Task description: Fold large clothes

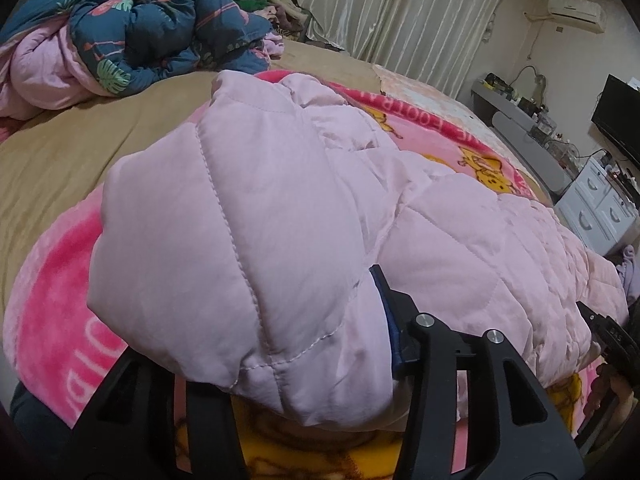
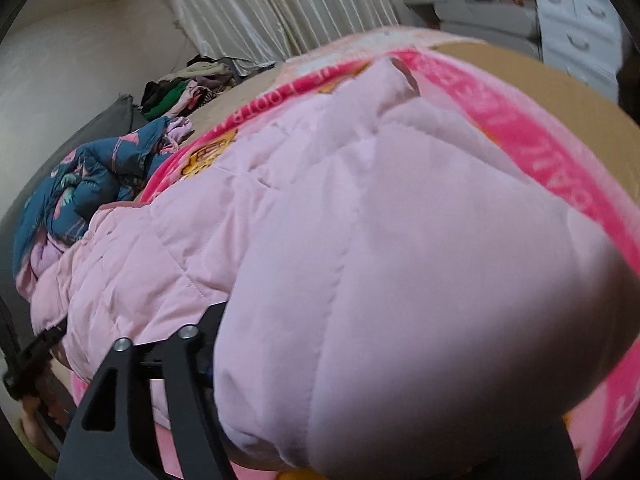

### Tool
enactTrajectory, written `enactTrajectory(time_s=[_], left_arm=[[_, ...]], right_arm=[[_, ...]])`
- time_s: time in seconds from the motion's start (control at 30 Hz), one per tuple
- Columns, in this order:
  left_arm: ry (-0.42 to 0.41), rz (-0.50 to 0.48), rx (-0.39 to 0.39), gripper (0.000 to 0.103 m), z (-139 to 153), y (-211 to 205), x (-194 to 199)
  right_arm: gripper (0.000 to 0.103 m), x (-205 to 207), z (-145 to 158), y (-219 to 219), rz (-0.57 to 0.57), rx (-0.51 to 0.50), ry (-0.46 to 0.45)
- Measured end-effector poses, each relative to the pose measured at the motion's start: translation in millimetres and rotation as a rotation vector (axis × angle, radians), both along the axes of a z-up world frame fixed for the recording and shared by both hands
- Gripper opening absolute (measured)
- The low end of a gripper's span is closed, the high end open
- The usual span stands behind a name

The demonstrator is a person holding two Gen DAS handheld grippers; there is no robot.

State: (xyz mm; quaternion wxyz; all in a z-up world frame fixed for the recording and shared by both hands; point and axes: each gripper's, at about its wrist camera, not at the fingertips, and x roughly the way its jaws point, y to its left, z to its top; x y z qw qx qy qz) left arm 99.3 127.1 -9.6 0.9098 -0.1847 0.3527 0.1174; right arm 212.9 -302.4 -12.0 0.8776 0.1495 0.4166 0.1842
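- Pale pink quilted jacket (image 1: pixel 248 240) fills the near field of the left wrist view, a puffy fold of it bulging between the black fingers of the left gripper (image 1: pixel 312 364), which is clamped on the fabric; a blue-padded finger (image 1: pixel 386 320) presses into its right side.
- Right gripper (image 2: pixel 320 360) is likewise buried in the same jacket (image 2: pixel 400 260): one black finger (image 2: pixel 188 364) shows on the left, the other is hidden behind the padded fold, and the cloth sits pinched between them.
- Each gripper shows at the edge of the other's view, both at the jacket's near edge.
- Beneath the jacket lies a bright pink fleece blanket (image 1: pixel 52 320) with yellow cartoon bears and lettering, spread on the tan bed cover (image 1: pixel 80 148).
- Further back on the bed sits a bunched navy flamingo-print duvet (image 1: pixel 140 28) with a pink lining, well apart from the jacket.
- Beyond it, a heap of mixed clothes (image 1: pixel 272 4) near the cream curtains (image 1: pixel 400 12).
- At the right, a white drawer unit (image 1: pixel 600 208), a dark screen (image 1: pixel 620 116) and a wall air conditioner (image 1: pixel 576 10).
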Motion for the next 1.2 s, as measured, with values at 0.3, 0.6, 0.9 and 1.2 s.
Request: enactTrajectory(time_s=[0.3, 0.6, 0.9, 1.2], left_arm=[[0.018, 0.021, -0.030, 0.065, -6.3, 5.9, -12.2], [0.009, 0.040, -0.003, 0.090, 5.7, 1.9, -49.0], [-0.103, 0.090, 0.102, 0.094, 52.7, -9.2, -89.2], [-0.188, 0.082, 0.190, 0.094, 87.3, -38.1, -112.1]], right_arm=[[0.097, -16.1, 4.5, -18.7, -0.022, 0.004, 0.046], [0.098, -53.9, 37.4, -50.4, -0.080, -0.091, -0.082], [0.099, -89.9, 93.0, -44.2, -0.052, -0.142, -0.313], [0.099, -125.4, 124.5, -5.1, 0.083, -0.167, -0.455]])
